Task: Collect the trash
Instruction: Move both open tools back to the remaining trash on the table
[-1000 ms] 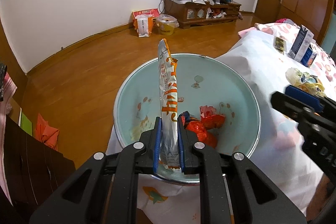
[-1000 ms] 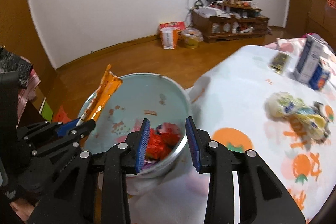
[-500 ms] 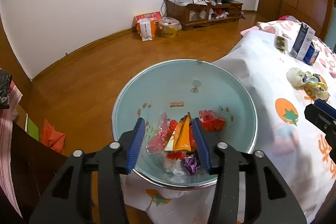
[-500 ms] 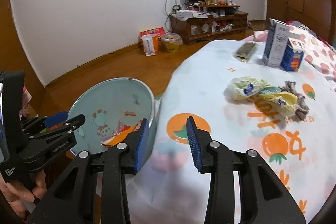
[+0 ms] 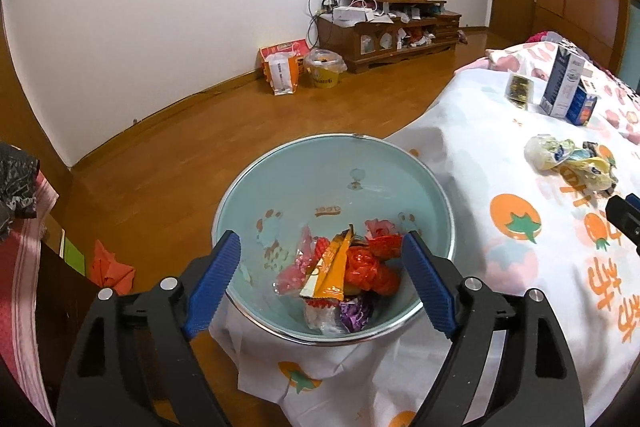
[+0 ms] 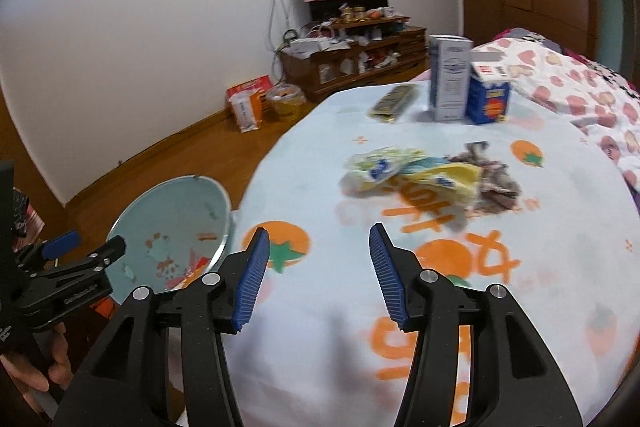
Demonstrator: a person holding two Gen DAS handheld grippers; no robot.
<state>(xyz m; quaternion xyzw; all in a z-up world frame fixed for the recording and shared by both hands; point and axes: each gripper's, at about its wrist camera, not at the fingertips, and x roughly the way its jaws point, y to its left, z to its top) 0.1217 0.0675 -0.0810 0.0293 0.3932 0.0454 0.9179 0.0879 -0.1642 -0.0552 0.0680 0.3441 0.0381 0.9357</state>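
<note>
**Inspector:** At the near left edge of the tabletop [image 6: 460, 367], a pale blue basin [image 5: 340, 163] sits partly over the draped cloth edge. Judged reason: it stands where both hands can reach it and drop trash in without crossing the table.

**Assistant:** Contents?

**Inspector:** An orange wrapper [image 5: 332, 263] lies loose in the basin's near half, on top of red wrappers [image 5: 372, 267] and a purple one [image 5: 354, 313]. Nothing grips it.

**Assistant:** And the left gripper [image 5: 322, 283]?

**Inspector:** It hangs over the basin's near rim, fingers [image 5: 214, 281] wide apart and opening; the pads press on nothing. The orange wrapper shows in the gap between them but lies lower, in the basin. I judge this a release over the container, not a grasp.

**Assistant:** The right gripper [image 6: 318, 275]?

**Inspector:** Fingers apart and opening, nothing between them, pointed across the tabletop toward a crumpled heap of wrappers [image 6: 424, 175] in the middle. That heap is well apart from the basin, so I judge it the next item to collect.

**Assistant:** Anything else outstanding?

**Inspector:** On the far side, a tall white carton [image 6: 448, 79] stands touching or just beside a short blue carton [image 6: 490, 95]; a flat dark packet [image 6: 394, 103] lies to their left. Whether these count as trash I cannot tell.
</note>
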